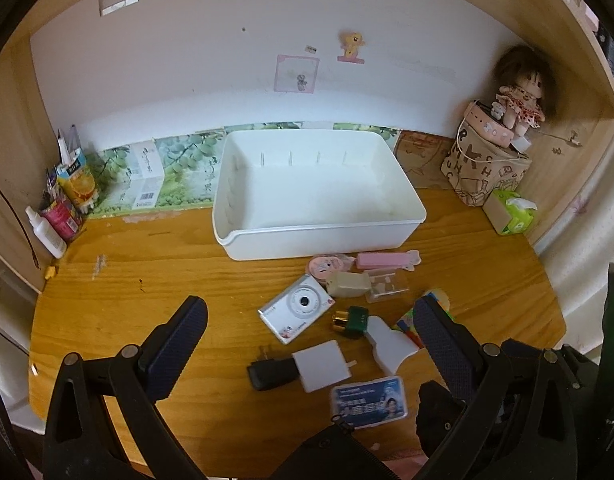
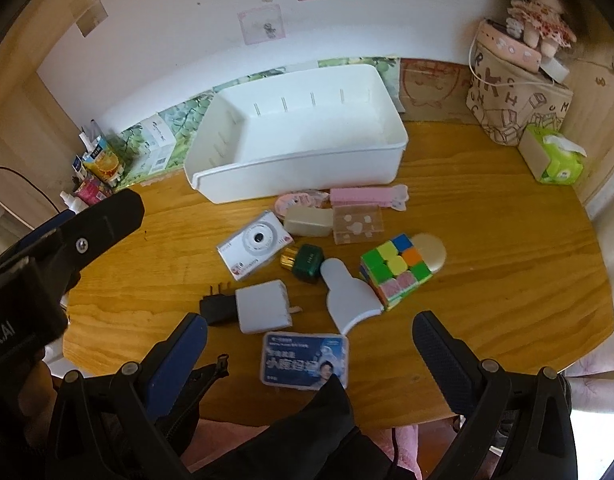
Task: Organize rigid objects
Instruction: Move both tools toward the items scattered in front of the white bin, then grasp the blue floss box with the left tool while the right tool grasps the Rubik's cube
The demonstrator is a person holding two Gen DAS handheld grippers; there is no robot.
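Right wrist view shows my right gripper (image 2: 309, 344) wide open, holding nothing. My left gripper (image 1: 309, 332) is open too. Small toys wait mid-frame, just below the empty white bin (image 2: 327, 160), ready for sorting.

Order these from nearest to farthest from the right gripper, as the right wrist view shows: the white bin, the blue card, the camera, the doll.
1. Blue card: just ahead of the right gripper.
2. Camera: mid-table, left.
3. White bin: behind the clutter.
4. Doll: far right corner.
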